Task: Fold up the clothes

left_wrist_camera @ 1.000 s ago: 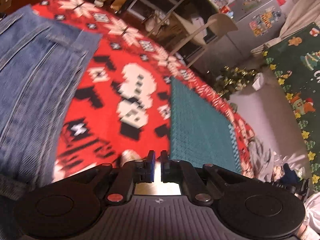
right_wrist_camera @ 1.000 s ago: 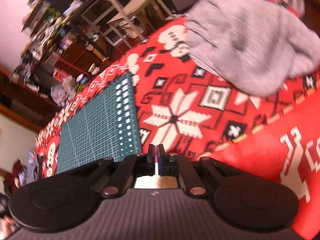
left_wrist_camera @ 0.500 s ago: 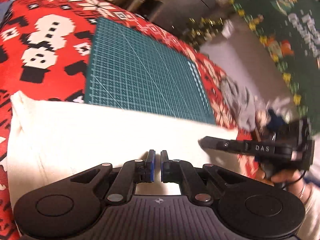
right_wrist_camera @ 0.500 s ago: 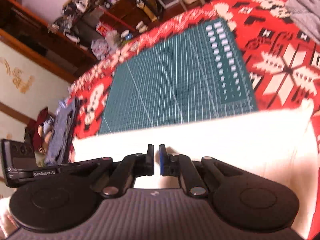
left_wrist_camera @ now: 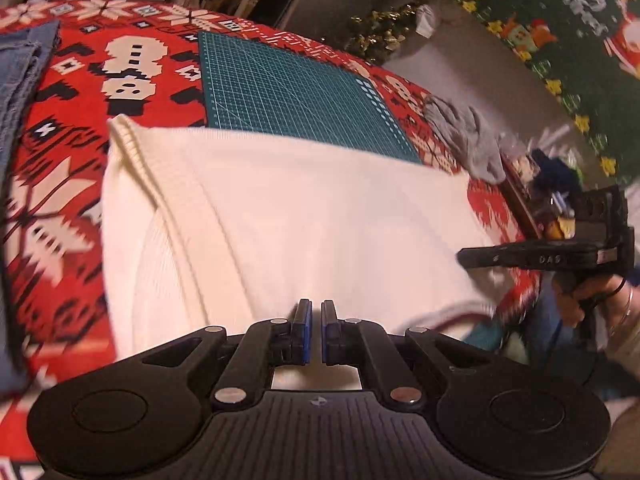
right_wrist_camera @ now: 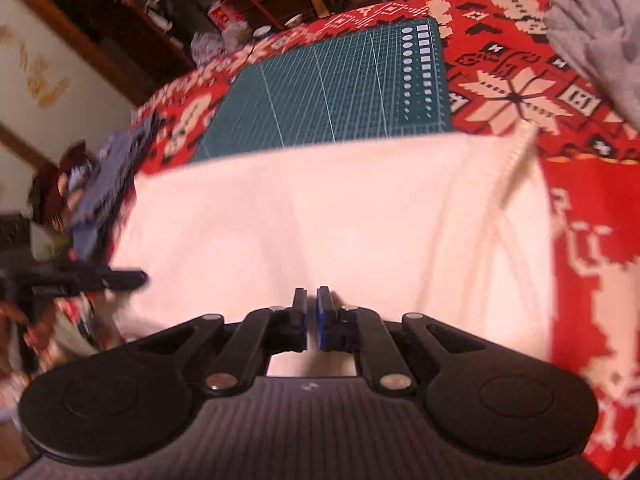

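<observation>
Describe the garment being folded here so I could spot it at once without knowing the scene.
Find the red patterned tablecloth with the green cutting mat on it. Spread just in front of the mat, overlapping its near edge, lies the cream knit top. It is the only pale, plain piece: the jeans are blue, the crumpled garment grey.

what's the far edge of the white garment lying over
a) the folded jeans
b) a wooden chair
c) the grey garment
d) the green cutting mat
d: in both wrist views the far edge of the white garment covers the near edge of the green cutting mat, while the jeans and the grey garment lie apart from it on the red patterned cloth.
</observation>
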A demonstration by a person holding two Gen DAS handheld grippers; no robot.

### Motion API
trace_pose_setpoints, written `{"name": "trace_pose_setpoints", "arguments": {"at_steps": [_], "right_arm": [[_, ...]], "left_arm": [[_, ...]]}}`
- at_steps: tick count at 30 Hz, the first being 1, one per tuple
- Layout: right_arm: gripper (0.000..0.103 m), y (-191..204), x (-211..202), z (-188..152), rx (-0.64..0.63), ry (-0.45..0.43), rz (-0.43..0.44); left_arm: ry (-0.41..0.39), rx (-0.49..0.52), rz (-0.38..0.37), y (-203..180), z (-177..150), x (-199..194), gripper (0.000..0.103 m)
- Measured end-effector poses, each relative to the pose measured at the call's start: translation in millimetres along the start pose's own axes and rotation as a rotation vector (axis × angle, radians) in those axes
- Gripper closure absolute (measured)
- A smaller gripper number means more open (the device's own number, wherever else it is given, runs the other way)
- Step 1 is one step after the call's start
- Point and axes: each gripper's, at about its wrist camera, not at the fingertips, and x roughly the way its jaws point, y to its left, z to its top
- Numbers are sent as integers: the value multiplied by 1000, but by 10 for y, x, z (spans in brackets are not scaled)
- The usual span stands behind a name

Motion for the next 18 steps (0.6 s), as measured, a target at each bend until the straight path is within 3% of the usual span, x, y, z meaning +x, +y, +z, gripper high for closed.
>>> {"name": "trace_pose_setpoints", "arguments": {"at_steps": [6,12,18], "right_arm": [[96,45,-238,-331,-19,-20,-32],[93,424,-279,-196,-181,-83,-69],[96,839,4,-178,-401,-38,-150]], "left_arm": [[-30,60,46,-153,-136,-82,100],[-86,205,99,-461,50,-8,100],[11,453,178,-785,-83,286,99]]}}
